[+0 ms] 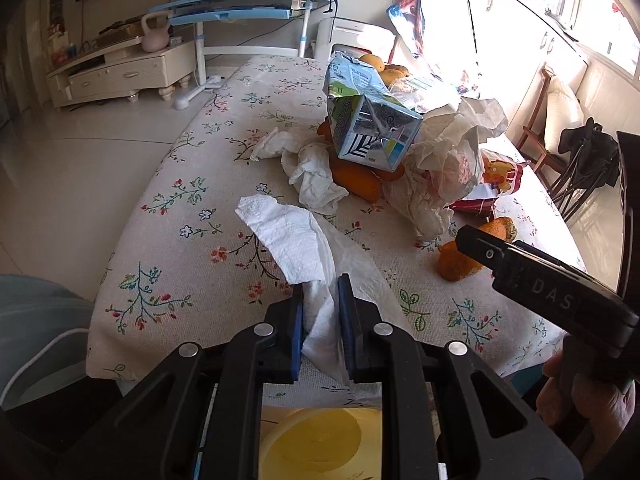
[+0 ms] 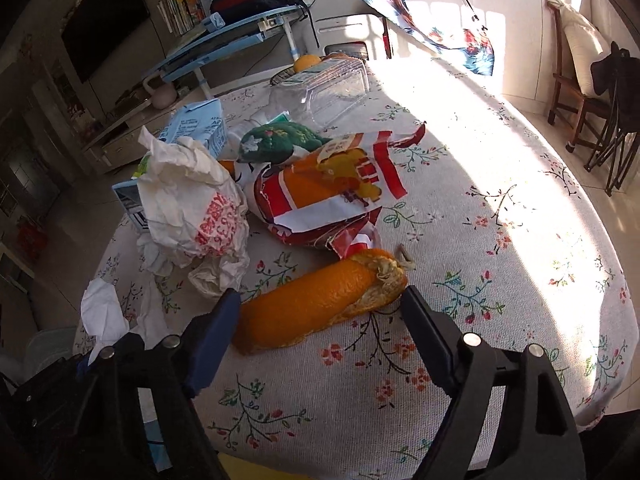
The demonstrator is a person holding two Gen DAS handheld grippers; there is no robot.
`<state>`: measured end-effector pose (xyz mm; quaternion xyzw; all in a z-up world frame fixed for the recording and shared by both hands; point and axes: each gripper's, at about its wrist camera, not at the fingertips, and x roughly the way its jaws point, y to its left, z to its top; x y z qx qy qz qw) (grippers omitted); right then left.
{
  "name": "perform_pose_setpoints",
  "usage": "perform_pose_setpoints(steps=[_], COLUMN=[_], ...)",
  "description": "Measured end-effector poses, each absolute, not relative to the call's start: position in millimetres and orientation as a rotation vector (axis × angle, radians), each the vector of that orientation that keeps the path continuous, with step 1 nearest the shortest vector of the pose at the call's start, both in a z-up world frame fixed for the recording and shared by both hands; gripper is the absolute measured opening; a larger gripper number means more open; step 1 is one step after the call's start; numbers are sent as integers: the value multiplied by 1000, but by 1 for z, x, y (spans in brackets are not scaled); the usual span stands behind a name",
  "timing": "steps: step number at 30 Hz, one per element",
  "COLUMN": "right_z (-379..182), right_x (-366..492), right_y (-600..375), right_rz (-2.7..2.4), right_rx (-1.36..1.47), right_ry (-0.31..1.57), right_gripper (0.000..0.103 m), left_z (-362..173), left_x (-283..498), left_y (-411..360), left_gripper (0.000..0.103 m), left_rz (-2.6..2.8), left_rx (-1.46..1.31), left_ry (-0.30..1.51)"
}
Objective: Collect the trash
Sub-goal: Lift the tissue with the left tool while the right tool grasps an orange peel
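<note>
While the left gripper [image 1: 320, 320] is clamped on a white embossed paper towel [image 1: 288, 240] at the near table edge, the right gripper [image 2: 320, 320] straddles a curled orange peel [image 2: 320, 300], jaws apart, pads not visibly pressing on it. The peel is glossy outside, with ragged pale pith at the far end, and lies flat on the cloth.

The table [image 2: 480, 240] wears a woven, floral-print cloth, matte and coarse.

Trash pile mid-table, in the right wrist view:
- 1 crinkled white plastic bag with red print [image 2: 192, 208]
- 1 glossy red/orange/white snack wrapper [image 2: 332, 192], torn open
- 1 crushed blue-white carton [image 2: 200, 128], boxy, dented
- 1 clear rigid plastic tub [image 2: 328, 88], lying on its side
- 1 green crumpled wrapper [image 2: 276, 140]

The left wrist view adds 2 wadded white tissues [image 1: 308, 168] beside the carton and more orange peel under the pile, count unclear. A yellow round bin [image 1: 316, 444] sits below the table edge, under the left gripper.
</note>
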<state>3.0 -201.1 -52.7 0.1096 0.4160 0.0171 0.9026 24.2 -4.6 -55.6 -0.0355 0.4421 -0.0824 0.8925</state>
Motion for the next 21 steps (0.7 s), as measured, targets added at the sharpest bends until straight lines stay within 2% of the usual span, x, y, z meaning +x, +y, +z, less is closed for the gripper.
perform_pose_setpoints(steps=[4, 6, 7, 8, 9, 13, 21], right_z=[-53, -51, -51, -51, -51, -49, -34], right_x=[4, 1, -1, -3, -4, -16, -63], right_y=[-201, -209, -215, -221, -227, -238, -219], right_rz=[117, 171, 177, 185, 192, 218, 361], right_rx=[139, 138, 137, 142, 162, 244, 283], right_ry=[876, 895, 902, 905, 910, 909, 891], right_gripper=[62, 40, 38, 30, 27, 19, 18], left_z=[-57, -57, -58, -58, -57, -53, -31], left_x=[27, 30, 31, 31, 31, 25, 4], left_y=[0, 2, 2, 2, 0, -5, -5], left_gripper=[15, 15, 15, 15, 15, 12, 11], left_rz=[-169, -171, -172, -174, -180, -215, -283], left_rx=[-91, -101, -101, -98, -96, -89, -99], left_ry=[928, 937, 938, 937, 937, 905, 814])
